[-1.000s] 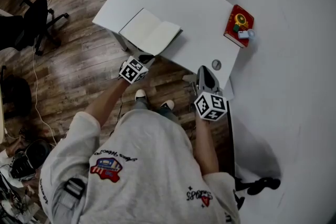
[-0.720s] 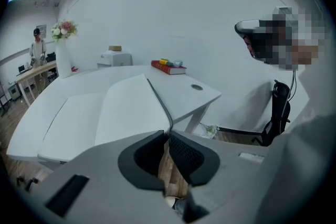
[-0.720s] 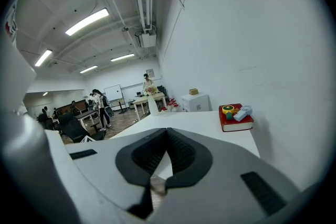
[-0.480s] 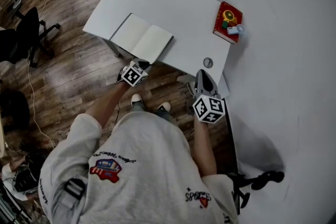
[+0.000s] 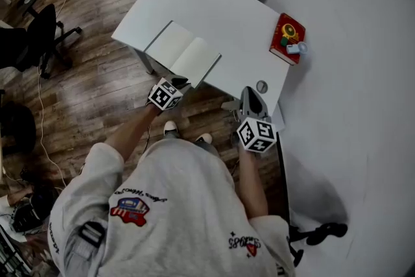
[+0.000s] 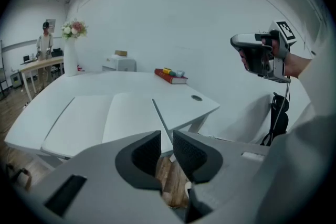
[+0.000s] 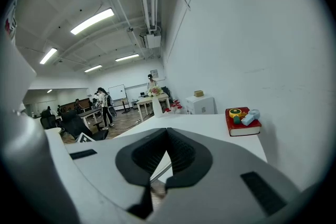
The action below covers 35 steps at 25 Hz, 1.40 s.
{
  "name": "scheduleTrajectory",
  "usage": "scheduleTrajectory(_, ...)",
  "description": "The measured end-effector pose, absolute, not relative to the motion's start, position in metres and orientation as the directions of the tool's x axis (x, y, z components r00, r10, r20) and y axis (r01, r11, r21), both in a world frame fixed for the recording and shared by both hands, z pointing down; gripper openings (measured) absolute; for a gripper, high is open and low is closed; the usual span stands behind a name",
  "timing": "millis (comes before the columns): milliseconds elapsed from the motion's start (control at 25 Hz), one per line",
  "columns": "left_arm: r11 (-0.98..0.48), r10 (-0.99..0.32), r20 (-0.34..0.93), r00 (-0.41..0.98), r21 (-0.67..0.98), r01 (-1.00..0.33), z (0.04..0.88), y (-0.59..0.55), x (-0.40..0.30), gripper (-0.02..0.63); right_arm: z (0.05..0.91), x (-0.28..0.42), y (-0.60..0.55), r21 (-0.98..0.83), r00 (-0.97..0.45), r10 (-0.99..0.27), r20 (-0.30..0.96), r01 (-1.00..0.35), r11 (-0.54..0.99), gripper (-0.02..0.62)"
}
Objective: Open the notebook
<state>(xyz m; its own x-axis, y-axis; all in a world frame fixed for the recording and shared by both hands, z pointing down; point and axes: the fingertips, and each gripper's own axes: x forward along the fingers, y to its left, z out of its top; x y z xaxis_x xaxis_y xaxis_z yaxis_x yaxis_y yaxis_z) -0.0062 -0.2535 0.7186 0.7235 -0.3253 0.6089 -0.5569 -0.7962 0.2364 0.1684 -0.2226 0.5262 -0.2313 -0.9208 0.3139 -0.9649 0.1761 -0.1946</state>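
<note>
The thin white-paged notebook (image 5: 182, 53) is seen lying open and flat at the near left edge of the smooth white table (image 5: 240, 23). Its spine is pointed roughly at the grey left gripper (image 6: 167, 140), the nearer one, just short of it. That gripper's ribbed jaws have just been opened slightly and nothing is held in them. The right gripper (image 7: 167, 136) is kept closed on nothing.

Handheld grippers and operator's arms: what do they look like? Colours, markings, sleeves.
The left gripper and right gripper have grey moulded bodies and black ribbed pads. Each carries a white cube with black square markers. No cables show. The person wears a light grey short-sleeved top with small printed emblems.
</note>
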Motion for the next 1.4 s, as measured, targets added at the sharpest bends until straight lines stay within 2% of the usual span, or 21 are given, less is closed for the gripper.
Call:
scheduleTrajectory(160,-0.777,-0.394,0.552,0.735,0.227,-0.587,0.69,-0.27,-0.022,0.063,0.525,0.152,-0.232,-0.18,-0.242,-0.92,0.307,-0.964,0.194,-0.005)
scheduleTrajectory(400,-0.742,-0.517,0.483,0.707,0.159,-0.651,0.64,-0.297,-0.052,0.014,0.515,0.125,-0.248,-0.164,-0.286,-0.915,0.284,-0.955,0.248,-0.006)
scheduleTrajectory(680,-0.689,-0.617,0.429,0.66,0.11,-0.716,0.601,-0.314,-0.094,0.006,0.509,0.097,-0.261,-0.156,-0.32,-0.911,0.261,-0.945,0.287,-0.008)
scheduleTrajectory(1400,-0.647,-0.739,0.195,0.645,0.065,-0.76,0.484,-0.317,-0.146,0.005,0.481,0.047,-0.277,-0.117,-0.375,-0.912,0.168,-0.926,0.359,-0.008)
